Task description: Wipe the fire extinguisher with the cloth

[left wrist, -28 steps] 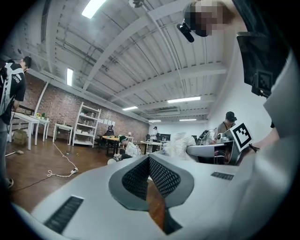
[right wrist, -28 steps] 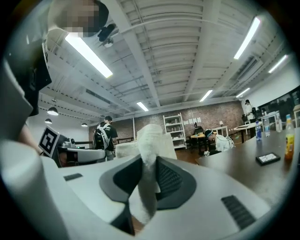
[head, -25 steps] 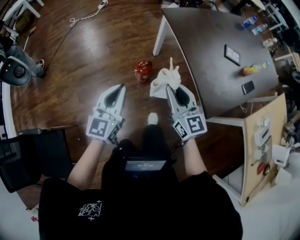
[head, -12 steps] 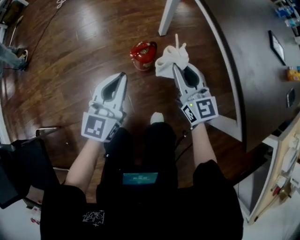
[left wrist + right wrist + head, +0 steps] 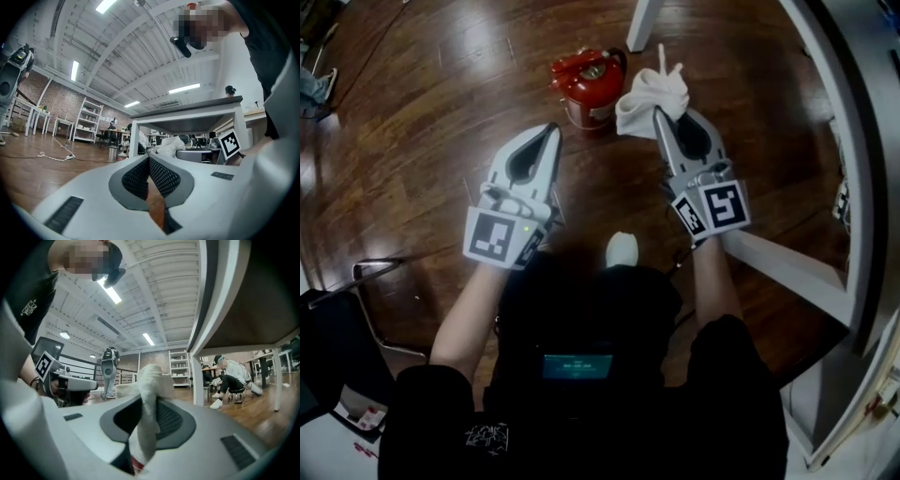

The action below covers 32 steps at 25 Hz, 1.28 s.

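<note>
A small red fire extinguisher (image 5: 586, 82) stands on the wooden floor ahead of me in the head view. The white cloth (image 5: 651, 91) bunches out just right of it, with my right gripper (image 5: 657, 114) shut on it; the same cloth (image 5: 149, 404) rises between the jaws in the right gripper view. My left gripper (image 5: 553, 130) sits below and left of the extinguisher, jaws shut with nothing between them. In the left gripper view the left gripper (image 5: 148, 159) points level toward a table, and the extinguisher is not seen there.
A white table leg (image 5: 643, 21) stands right behind the extinguisher, with the table's dark top edge (image 5: 844, 112) curving down the right. A black chair (image 5: 337, 337) sits at my lower left. A seated person (image 5: 229, 376) and shelving show beyond the right gripper.
The view has closed in on the extinguisher, which now looks larger and nearer. Both grippers have moved forward; the cloth now sits beside the extinguisher's right side.
</note>
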Each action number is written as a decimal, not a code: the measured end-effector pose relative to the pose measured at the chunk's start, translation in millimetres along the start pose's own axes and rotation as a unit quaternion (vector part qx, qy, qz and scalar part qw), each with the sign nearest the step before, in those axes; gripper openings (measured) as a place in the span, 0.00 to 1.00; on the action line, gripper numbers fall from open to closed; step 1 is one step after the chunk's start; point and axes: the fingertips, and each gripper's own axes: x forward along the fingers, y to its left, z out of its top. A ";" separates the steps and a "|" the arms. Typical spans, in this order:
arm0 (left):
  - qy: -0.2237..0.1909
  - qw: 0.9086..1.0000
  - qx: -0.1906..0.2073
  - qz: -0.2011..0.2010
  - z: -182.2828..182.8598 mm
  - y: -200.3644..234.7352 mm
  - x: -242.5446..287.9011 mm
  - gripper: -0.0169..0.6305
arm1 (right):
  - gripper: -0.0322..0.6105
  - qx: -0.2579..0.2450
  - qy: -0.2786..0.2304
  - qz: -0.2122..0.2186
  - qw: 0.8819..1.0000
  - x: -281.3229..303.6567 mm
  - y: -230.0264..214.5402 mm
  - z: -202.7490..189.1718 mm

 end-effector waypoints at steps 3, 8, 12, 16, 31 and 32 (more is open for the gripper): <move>-0.001 1.000 0.001 0.002 -14.1 1.2 -4.1 0.03 | 0.20 -0.003 -0.004 -0.005 1.000 -2.8 0.6 -12.5; -0.001 1.000 -0.004 0.000 -26.9 -3.1 -14.7 0.03 | 0.20 -0.002 -0.015 -0.014 1.000 -4.3 1.0 -19.9; 0.005 1.000 -0.005 -0.003 -35.8 -7.3 -24.3 0.03 | 0.20 -0.004 -0.019 -0.016 1.000 -2.2 8.2 -21.8; 0.008 1.000 -0.006 -0.003 -41.1 -4.8 -32.2 0.03 | 0.20 -0.006 -0.021 -0.016 1.000 2.1 14.4 -23.2; 0.006 1.000 -0.008 0.005 -46.3 2.3 -51.1 0.03 | 0.21 -0.022 -0.027 -0.023 0.999 57.8 -20.0 -25.6; 0.007 1.000 -0.009 0.005 -47.1 2.5 -51.6 0.03 | 0.21 -0.022 -0.022 -0.025 0.999 64.9 -23.6 -29.4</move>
